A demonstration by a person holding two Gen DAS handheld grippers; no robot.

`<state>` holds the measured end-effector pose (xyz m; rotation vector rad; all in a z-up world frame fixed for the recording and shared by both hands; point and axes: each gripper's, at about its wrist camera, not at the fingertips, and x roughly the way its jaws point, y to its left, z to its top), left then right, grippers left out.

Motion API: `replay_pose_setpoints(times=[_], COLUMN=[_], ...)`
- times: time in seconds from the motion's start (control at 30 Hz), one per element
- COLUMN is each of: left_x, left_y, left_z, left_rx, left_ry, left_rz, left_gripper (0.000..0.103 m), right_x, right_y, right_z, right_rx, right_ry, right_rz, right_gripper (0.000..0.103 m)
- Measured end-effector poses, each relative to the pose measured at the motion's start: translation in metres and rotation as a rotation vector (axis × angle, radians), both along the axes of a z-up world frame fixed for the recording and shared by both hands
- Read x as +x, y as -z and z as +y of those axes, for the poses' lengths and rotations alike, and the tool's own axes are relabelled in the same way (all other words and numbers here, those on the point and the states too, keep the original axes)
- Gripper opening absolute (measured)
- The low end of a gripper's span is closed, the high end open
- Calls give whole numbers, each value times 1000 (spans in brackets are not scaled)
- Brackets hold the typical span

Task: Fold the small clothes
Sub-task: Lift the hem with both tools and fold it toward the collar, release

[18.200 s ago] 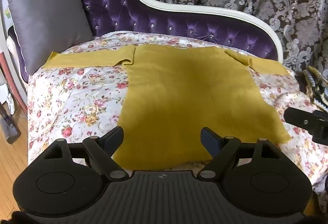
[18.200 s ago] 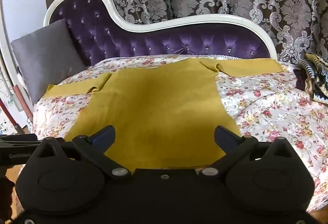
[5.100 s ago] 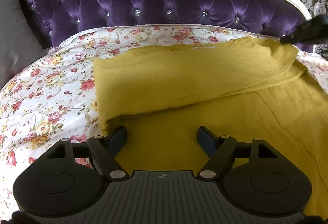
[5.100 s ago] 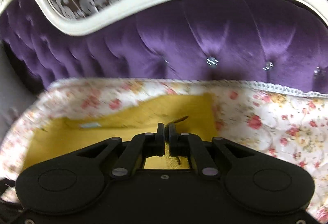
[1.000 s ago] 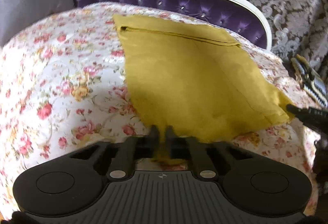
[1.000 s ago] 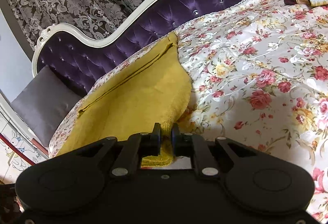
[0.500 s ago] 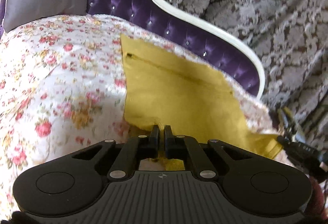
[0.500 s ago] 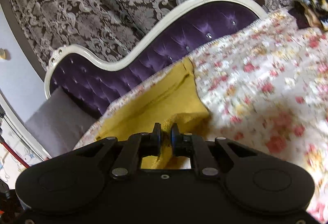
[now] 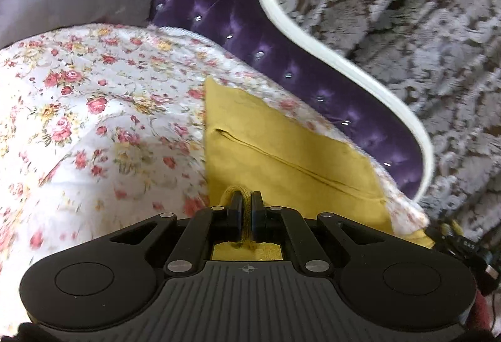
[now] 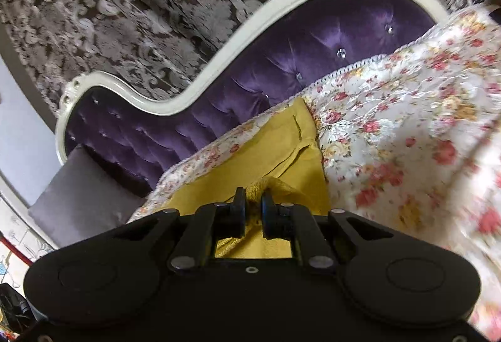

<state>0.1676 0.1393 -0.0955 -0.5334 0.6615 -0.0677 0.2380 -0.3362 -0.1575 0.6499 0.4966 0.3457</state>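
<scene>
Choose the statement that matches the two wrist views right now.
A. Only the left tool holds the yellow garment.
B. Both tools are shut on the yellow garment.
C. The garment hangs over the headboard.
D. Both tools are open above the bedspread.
B: yellow garment fabric is pinched in the left tool and in the right tool.

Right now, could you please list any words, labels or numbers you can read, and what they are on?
None reads clearly.
Pale marks on the black device at the left wrist view's right edge: too blurred to read.
Left gripper: a round emblem only, no letters.
</scene>
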Motion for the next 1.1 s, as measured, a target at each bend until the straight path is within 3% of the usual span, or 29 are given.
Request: replay_pose_setpoints(times=[0.2,0.3,0.33,0.37,0.43,0.5,0.57,0.6,0.7,0.83,1.1], left_x=[46,59,62,63,65,59,54,53,48,51,74], left_y=[22,24,24,22,15,7,1,1,6,19,31], left_z=[9,13,14,16,19,20,18,16,8,2,-8], left_rx=[17,17,18,30,62,96,157,186,254,277,366], left_ry=[-17,-14,-21,-35,-54,-51,-21,3,85,137,195], left_rz=[56,57,54,50,37,-2,-19,-18,3,37,42], left_gripper=[6,7,12,25,41,46,61,63,64,64,64], right_x=[51,62,63,63,60,54,47,47,43,48,68], right_y=[18,23,23,22,17,11,6,4,3,5,13], right_z=[10,12,12,11,8,5,7,10,22,38,51], right_rx=[-44,-60,-70,-80,-95,-104,-160,-196,-322,-463,-556], right_ry=[1,3,15,24,53,50,23,2,-72,-132,-169], right_rz=[81,96,87,74,45,9,-13,-21,-38,-55,-81], right_gripper=[18,26,30,43,60,60,60,60,60,60,60])
